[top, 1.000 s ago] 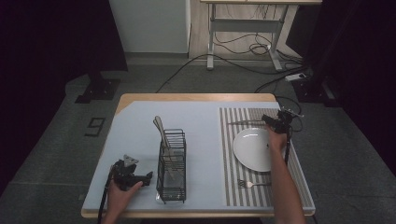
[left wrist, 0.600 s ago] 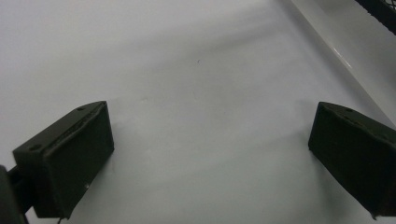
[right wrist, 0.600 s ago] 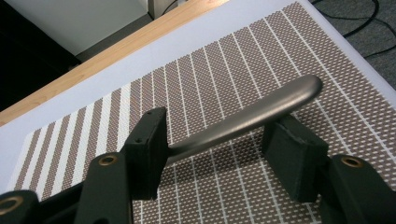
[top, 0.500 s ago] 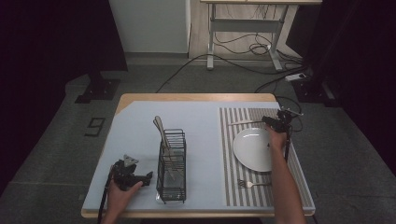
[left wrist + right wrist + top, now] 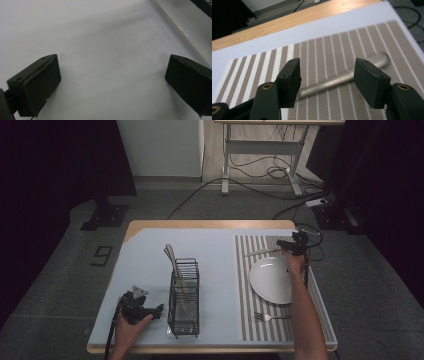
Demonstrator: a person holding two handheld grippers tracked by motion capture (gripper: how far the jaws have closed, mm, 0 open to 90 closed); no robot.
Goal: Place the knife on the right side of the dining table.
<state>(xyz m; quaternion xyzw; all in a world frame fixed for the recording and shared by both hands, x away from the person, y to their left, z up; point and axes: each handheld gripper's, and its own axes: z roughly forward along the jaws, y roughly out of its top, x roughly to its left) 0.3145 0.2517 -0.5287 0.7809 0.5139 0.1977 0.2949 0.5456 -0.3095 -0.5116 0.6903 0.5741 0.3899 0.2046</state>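
Note:
A metal utensil handle (image 5: pixel 332 82) lies on the striped placemat (image 5: pixel 319 50); in the high view this utensil (image 5: pixel 260 252) sits just beyond the white plate (image 5: pixel 272 280). My right gripper (image 5: pixel 328 73) hovers low over it, open, with the handle passing between the jaws and neither pad touching it. From above, the right gripper (image 5: pixel 287 245) is at the mat's far right. My left gripper (image 5: pixel 156 310) rests on the pale table cover beside the black wire caddy (image 5: pixel 183 295), pointing at it. Its fingers (image 5: pixel 37 85) stand wide apart, open, with nothing between them.
The caddy holds a spoon (image 5: pixel 170 254) leaning out to the far left. A fork (image 5: pixel 270 317) lies on the placemat (image 5: pixel 247 295) near the front edge. A corner of the caddy (image 5: pixel 203 5) is close ahead of the left gripper.

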